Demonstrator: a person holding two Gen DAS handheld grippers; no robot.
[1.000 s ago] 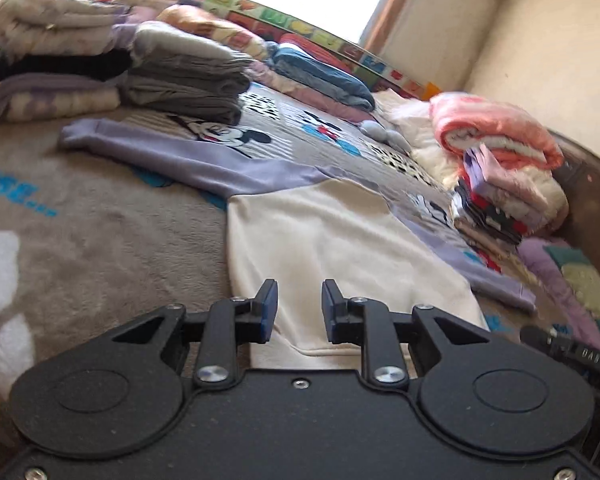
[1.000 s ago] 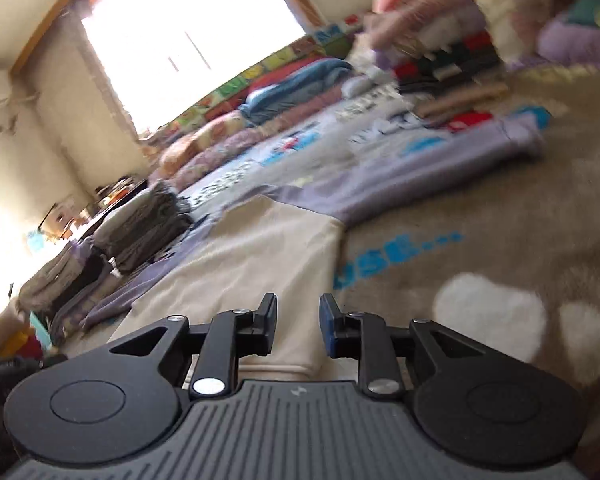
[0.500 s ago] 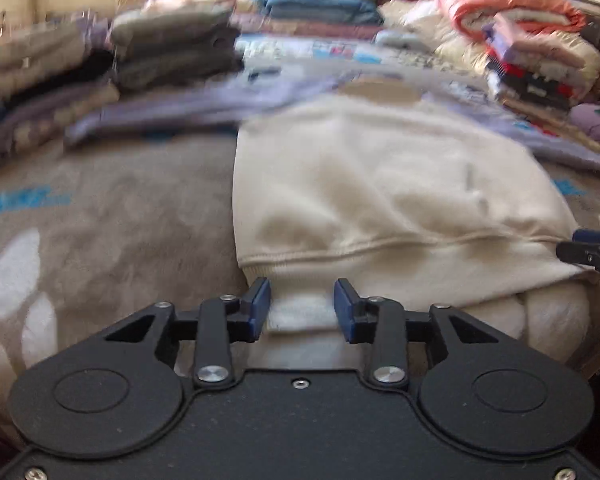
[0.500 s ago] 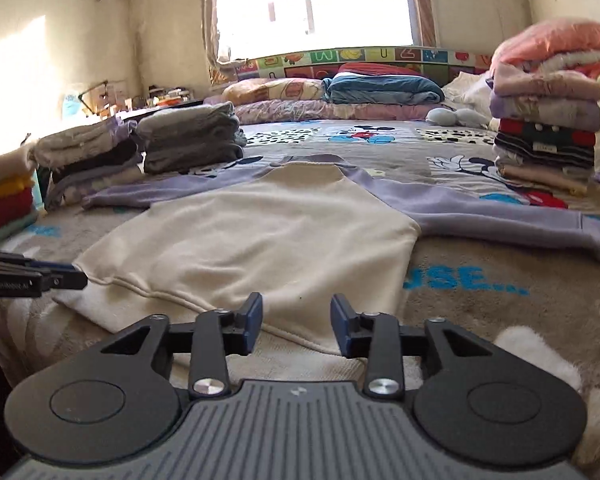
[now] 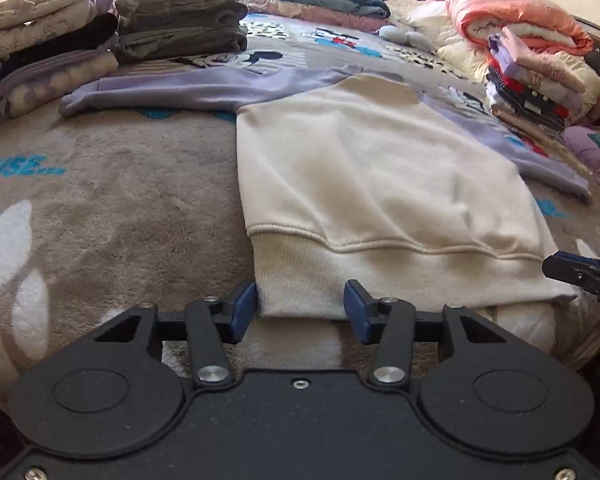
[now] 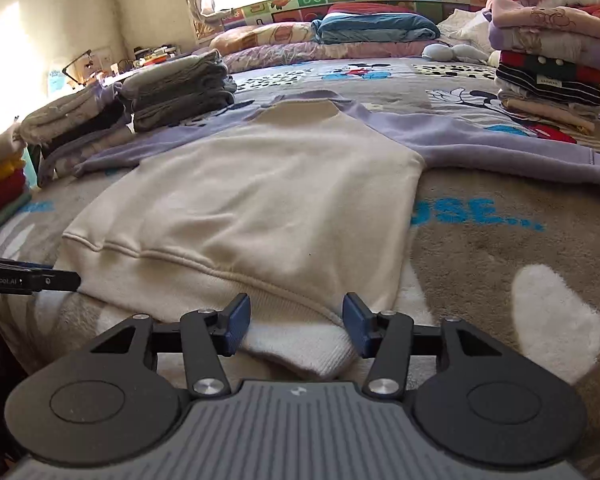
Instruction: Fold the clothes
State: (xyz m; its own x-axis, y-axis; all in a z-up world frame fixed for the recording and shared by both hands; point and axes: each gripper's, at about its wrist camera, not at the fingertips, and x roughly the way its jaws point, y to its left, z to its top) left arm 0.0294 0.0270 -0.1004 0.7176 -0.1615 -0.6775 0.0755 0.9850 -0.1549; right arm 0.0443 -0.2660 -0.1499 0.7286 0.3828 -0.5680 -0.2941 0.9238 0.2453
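A cream sweatshirt point(image 5: 372, 184) with lavender sleeves point(image 5: 172, 88) lies flat on the grey blanket, its ribbed hem towards me. My left gripper point(image 5: 300, 314) sits at the hem's left corner. Its jaws are opening, and the ribbed edge lies between the blue pads without being pressed. In the right wrist view the sweatshirt point(image 6: 268, 208) shows its right hem corner between the pads of my right gripper point(image 6: 296, 326), whose jaws are also opening and not pinching the cloth. Each gripper's tip shows at the other view's edge: the right gripper point(image 5: 580, 276), the left gripper point(image 6: 28, 280).
Stacks of folded clothes stand on the bed's left side point(image 5: 180, 20) and right side point(image 5: 532, 68). Pillows and a folded blue quilt point(image 6: 372, 26) line the head of the bed under the window. The grey patterned blanket point(image 5: 100, 220) lies bare on either side of the sweatshirt.
Both grippers rolled level and came down onto the sweatshirt's hem corners. Both pairs of jaws spread from nearly shut to about half wide.
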